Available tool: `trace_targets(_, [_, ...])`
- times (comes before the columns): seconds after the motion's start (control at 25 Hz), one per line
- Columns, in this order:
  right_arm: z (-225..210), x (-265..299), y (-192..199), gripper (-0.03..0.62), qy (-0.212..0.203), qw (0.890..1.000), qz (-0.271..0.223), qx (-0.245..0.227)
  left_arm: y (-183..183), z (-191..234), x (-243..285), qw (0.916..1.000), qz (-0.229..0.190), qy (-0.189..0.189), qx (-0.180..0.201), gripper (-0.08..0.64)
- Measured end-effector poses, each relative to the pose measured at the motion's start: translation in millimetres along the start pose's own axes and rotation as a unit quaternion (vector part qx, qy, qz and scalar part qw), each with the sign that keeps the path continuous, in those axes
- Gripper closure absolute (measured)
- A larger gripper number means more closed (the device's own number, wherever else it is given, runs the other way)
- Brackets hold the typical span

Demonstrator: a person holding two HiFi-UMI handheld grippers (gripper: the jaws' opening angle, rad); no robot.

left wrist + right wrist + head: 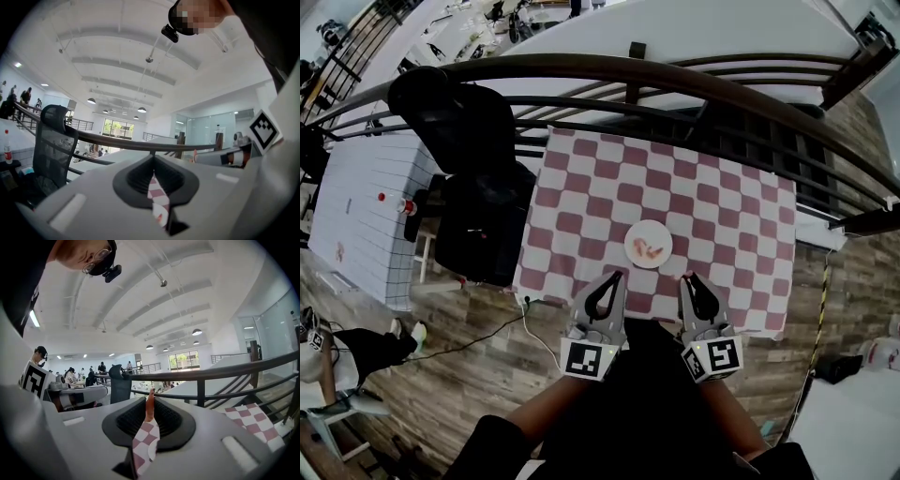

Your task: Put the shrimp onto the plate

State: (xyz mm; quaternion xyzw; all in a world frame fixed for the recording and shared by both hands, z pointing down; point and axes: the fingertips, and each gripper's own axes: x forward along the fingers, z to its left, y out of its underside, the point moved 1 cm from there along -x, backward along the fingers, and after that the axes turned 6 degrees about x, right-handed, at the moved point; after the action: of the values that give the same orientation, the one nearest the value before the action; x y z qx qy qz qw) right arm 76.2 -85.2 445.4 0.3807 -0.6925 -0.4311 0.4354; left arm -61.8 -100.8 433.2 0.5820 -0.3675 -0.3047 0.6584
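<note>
Right tongs (687,278) pinch a shrimp (149,408) near the plate (649,231) on the bench (581,187); left tongs (615,275) are closed, empty.

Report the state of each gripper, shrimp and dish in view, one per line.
Left gripper: shut, nothing between the jaws.
Right gripper: shut on held shrimp at the jaw tips.
Plate: resting on the checkered tablecloth, with shrimp in it.
Shrimp on plate: lying loose, untouched.
</note>
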Motion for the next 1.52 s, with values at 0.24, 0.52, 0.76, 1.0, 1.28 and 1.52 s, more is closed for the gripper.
trace_targets(0.24, [-26, 35, 11, 0.540, -0.025, 0.999, 0.044, 0.005, 2, 5, 33, 0.9996, 0.004, -0.027, -0.004, 0.551])
trace_targets(0.52, [-45, 75, 23, 0.540, -0.054, 0.995, 0.086, -0.005, 3, 14, 59, 0.9986, 0.016, -0.050, -0.002, 0.551])
trace_targets(0.76, [-62, 104, 51, 0.540, -0.065, 0.989, 0.129, -0.006, 4, 20, 72, 0.9974, 0.023, -0.068, -0.003, 0.551])
trace_targets(1.0, [-71, 119, 82, 0.540, -0.071, 0.983, 0.169, -0.020, 3, 22, 72, 0.9963, 0.028, -0.081, 0.004, 0.551])
trace_targets(1.28, [-84, 136, 116, 0.540, -0.078, 0.975, 0.204, -0.044, 9, 19, 68, 0.9941, 0.041, -0.100, 0.007, 0.551])
trace_targets(1.52, [-94, 159, 151, 0.540, -0.086, 0.965, 0.240, -0.064, 14, 14, 71, 0.9935, 0.049, -0.101, 0.021, 0.551])
